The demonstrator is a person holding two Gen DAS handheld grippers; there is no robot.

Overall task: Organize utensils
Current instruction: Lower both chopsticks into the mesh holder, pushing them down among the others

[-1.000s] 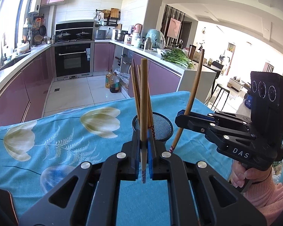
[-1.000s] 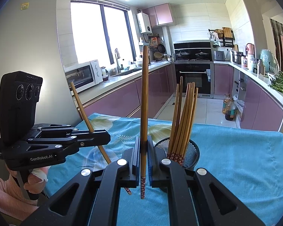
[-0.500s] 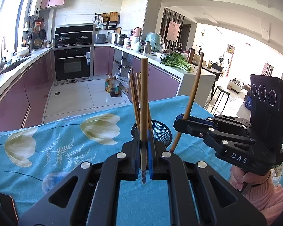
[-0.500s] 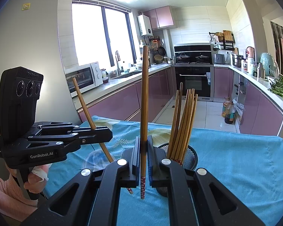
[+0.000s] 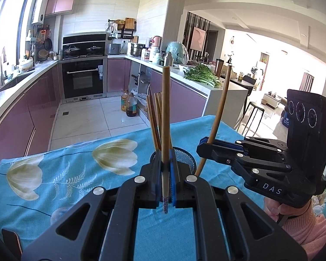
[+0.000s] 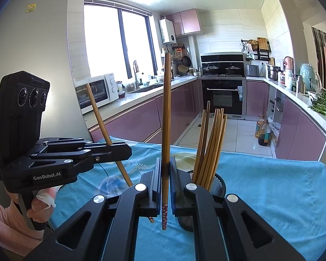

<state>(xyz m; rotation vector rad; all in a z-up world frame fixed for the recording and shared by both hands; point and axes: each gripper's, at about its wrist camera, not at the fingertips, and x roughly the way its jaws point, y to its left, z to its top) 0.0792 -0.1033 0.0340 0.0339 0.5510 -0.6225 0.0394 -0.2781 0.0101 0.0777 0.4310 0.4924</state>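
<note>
My left gripper [image 5: 165, 163] is shut on a wooden chopstick [image 5: 165, 113] that stands upright, its patterned end poking below the pads. Just behind it stands a black mesh holder [image 5: 185, 155] with several chopsticks [image 5: 154, 117] in it. To the right, my right gripper [image 5: 203, 150] is shut on a second chopstick [image 5: 219, 113], which leans a little. In the right wrist view the right gripper [image 6: 165, 169] clamps its upright chopstick [image 6: 166, 108] beside the holder [image 6: 218, 184]. The left gripper [image 6: 128, 152] hovers at the left with its slanted chopstick [image 6: 102, 121].
A blue flowered cloth [image 5: 54, 174] covers the table, whose far edge [image 5: 119, 136] drops to the kitchen floor. Oil bottles [image 5: 130, 106] stand on the tiles, and purple cabinets line both sides. A hand in a pink sleeve [image 5: 302, 224] grips each handle.
The left gripper with its chopstick has drifted slightly upward beside the holder. Both grips are unchanged and the right gripper has stayed put.
</note>
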